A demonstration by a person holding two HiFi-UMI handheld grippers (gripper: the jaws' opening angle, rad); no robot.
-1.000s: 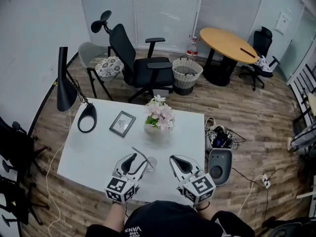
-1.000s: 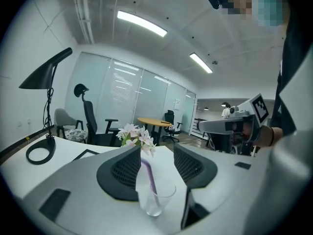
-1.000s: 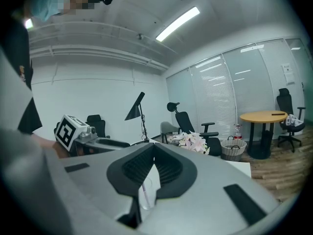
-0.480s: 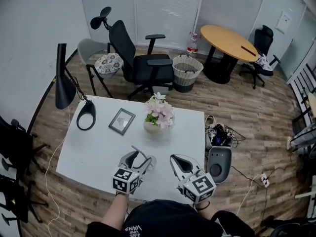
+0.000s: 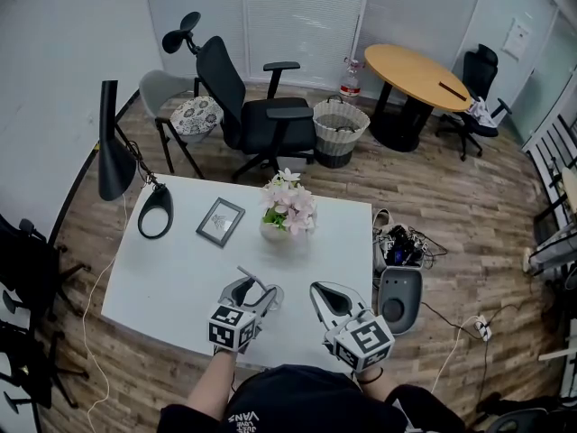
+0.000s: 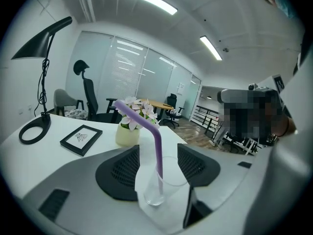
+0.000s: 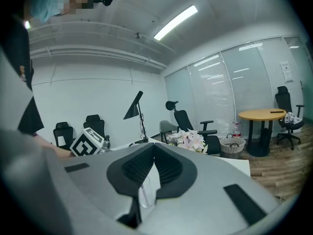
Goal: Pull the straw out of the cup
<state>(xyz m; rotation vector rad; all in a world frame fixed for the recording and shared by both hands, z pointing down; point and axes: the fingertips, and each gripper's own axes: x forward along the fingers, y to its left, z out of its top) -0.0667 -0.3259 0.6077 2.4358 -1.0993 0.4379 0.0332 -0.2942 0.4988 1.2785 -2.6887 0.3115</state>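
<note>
On the white table [image 5: 171, 278], a black desk lamp [image 5: 115, 147] stands at the far left corner, with a small black picture frame [image 5: 221, 222] lying to its right. Near the table's front edge, the left hand-held gripper [image 5: 252, 289] is released. Its 2 jaws have just been opening and now stand wide apart on either side of the cup [image 6: 164, 185], and neither pad appears to press on it. The cup is a clear tumbler standing upright on the table between those jaws. In it stands 1 straw [image 6: 157, 146], pale purple and opaque. Its lower length rises nearly straight from the bottom of the cup, and above the rim it bends, so the top section slants up and away to the left in the left gripper view. Farther back on the table, slightly to the right, is a cream vase of pink and white flowers [image 5: 287, 207]. To the right of the cup, just beside it but apart, the right hand-held gripper [image 5: 317, 289] is clenched, its 2 jaw tips meeting with nothing gripped between them.
</note>
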